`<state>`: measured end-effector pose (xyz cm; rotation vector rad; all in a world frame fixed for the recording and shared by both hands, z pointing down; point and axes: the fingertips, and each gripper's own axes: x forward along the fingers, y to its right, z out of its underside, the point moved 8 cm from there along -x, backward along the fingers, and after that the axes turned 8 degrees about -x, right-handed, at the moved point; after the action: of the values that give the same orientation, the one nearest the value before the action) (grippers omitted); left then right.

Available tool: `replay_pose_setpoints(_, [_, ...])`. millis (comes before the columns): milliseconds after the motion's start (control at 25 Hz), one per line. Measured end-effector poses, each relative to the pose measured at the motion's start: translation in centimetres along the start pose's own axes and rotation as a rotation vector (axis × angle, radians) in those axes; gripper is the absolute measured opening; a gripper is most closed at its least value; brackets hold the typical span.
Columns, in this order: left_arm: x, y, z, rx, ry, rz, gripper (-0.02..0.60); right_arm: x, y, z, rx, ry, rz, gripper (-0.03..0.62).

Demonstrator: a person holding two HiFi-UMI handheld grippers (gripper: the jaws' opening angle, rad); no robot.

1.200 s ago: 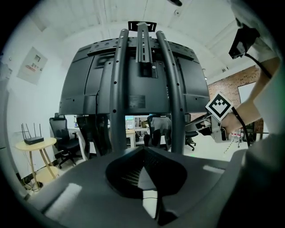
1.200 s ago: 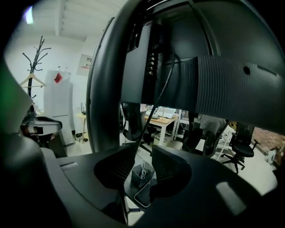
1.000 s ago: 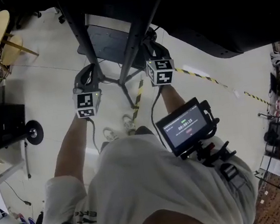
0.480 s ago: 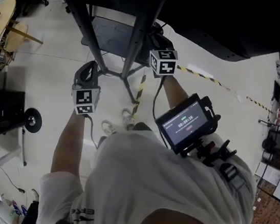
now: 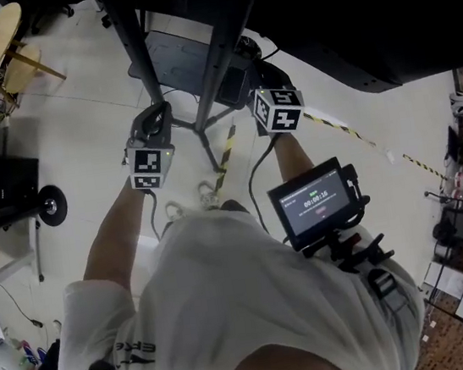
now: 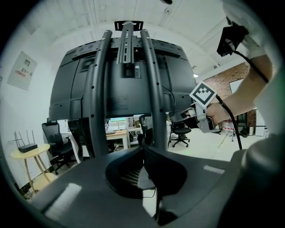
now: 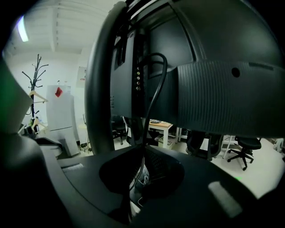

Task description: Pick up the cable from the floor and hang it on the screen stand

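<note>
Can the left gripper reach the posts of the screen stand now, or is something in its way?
Probably yes: the left gripper faces the posts closely, nothing stands between, though its jaws are shut.

Black screen stand point(image 5: 135, 48), black cable point(image 7: 148, 103), black-and-white square-patterned marker cube point(image 5: 148, 168), yellow-and-black striped floor tape point(image 5: 226, 159), cream floor point(image 5: 85, 115), white shirt point(image 5: 232, 308), pale wood table point(image 5: 2, 22), black monitor with green-lit readout point(image 5: 318, 202).
</note>
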<state>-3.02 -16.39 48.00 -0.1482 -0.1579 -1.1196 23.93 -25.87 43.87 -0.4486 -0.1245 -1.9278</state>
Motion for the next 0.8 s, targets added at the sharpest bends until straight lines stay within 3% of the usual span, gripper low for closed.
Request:
replay_pose_setpoints(120, [0.2, 3.2, -1.2, 0.030, 0.023, 0.063, 0.005, -3.5, 0.8, -2.1, -0.009, 0.059, 0.017, 0.032])
replay_pose_setpoints(400, [4.9, 5.7, -1.5, 0.104, 0.054, 0.180, 0.008, -5.5, 0.7, -7.7, -0.047, 0.209, 0.009, 0.032])
replay_pose_setpoints(800, [11.7, 6.3, -2.9, 0.240, 0.076, 0.152, 0.115, -8.5, 1.4, -16.5, -0.055, 0.400, -0.029, 0.046])
